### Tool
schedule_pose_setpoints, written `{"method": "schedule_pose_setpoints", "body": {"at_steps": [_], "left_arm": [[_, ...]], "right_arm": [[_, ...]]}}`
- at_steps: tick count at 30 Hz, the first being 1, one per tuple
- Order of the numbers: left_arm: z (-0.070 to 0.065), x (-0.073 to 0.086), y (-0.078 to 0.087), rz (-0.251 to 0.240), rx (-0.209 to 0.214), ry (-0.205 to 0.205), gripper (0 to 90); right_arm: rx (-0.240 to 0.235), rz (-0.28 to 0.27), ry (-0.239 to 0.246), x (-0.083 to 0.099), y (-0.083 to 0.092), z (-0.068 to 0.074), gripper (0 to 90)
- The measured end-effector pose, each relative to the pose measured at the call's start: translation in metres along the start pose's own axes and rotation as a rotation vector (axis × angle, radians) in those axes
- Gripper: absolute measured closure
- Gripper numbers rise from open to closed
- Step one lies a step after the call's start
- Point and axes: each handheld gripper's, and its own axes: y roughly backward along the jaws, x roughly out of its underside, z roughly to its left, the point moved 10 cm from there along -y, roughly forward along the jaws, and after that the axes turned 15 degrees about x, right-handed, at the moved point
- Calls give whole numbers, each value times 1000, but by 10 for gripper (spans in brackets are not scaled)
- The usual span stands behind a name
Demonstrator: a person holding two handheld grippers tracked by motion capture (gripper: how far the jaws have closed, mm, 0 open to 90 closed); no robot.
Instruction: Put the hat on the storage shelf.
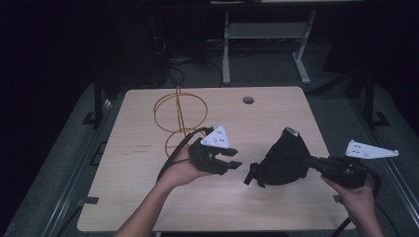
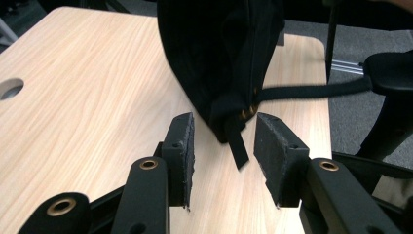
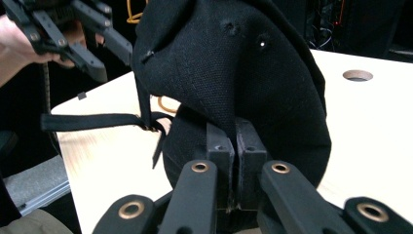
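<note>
A black fabric cap [image 1: 284,158] hangs just above the table, right of centre. My right gripper [image 3: 235,146] is shut on a fold of the cap [image 3: 234,78], which bulges above its jaws. My left gripper [image 1: 236,159] is open just left of the cap, its jaws pointing at the cap's strap end [image 1: 251,174]. In the left gripper view the cap [image 2: 219,53] looms ahead and its strap with brass buckle [image 2: 237,139] dangles between the open pads [image 2: 181,156] without touching them. In the right gripper view, the left gripper [image 3: 104,58] appears at upper left with a long strap [image 3: 92,121] trailing below.
An orange wire frame of hoops [image 1: 177,118] stands on the light wooden table [image 1: 148,197] behind the left hand. A round cable hole [image 1: 248,100] lies near the far edge. A metal stand [image 1: 262,44] and cables sit on the dark floor beyond.
</note>
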Motion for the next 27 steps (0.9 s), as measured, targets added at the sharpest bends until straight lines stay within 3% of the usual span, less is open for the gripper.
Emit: {"method": "schedule_pose_setpoints", "body": {"at_steps": [11,19,27], "left_arm": [[-1,40,3,10,-9,45,570],[-3,69,3,20,-16,70,552],[-3,87,1,41,-30,80,522]], "right_arm": [[-15,22,-22,-19,4,-9,873],[-14,27,-10,-35,6,-12,873],[-9,34,4,-48,7,-13,873]]}}
